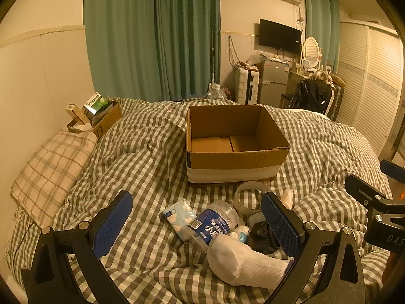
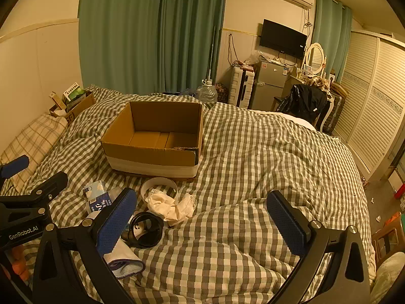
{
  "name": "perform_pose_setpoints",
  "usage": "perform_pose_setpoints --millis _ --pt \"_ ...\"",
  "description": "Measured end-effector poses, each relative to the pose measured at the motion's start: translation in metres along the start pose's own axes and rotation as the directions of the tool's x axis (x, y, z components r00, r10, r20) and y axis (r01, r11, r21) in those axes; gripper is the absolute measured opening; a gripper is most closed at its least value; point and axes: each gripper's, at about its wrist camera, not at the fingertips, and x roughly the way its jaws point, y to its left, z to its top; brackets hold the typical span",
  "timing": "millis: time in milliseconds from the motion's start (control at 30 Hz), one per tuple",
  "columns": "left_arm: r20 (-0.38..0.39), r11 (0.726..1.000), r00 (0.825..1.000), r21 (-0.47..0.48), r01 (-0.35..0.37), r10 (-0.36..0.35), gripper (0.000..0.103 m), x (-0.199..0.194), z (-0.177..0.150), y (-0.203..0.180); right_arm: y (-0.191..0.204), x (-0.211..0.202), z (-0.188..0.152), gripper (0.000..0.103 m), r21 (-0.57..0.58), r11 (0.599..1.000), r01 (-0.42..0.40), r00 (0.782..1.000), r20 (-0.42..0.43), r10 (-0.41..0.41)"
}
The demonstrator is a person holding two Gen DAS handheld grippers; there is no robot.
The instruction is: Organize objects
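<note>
On the checked duvet before the empty cardboard box (image 1: pixel 235 139), white sock (image 1: pixel 243 261) lies between spread left gripper (image 1: pixel 197 225) fingers; soft, light, likely best pinched mid-body; right gripper (image 2: pixel 202 220) spread, holding nothing.

Both cameras sit low over the bed (image 1: pixel 152 152), looking forward along their tongs toward the curtains (image 2: pixel 152 33). Left view hangs close above the clutter; right view stands just beside it. Both share the cardboard box (image 1: pixel 235 157).
</note>
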Motion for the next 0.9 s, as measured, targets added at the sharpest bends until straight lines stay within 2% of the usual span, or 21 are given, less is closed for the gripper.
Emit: perform_pose_setpoints --millis 900 --pt "-0.018 1.0 1.0 -0.002 -0.019 0.019 0.103 0.0023 -0.0001 -0.002 -0.0008 0.0004 -0.0013 0.103 -0.01 1.0 -0.002 1.0 0.003 0.002"
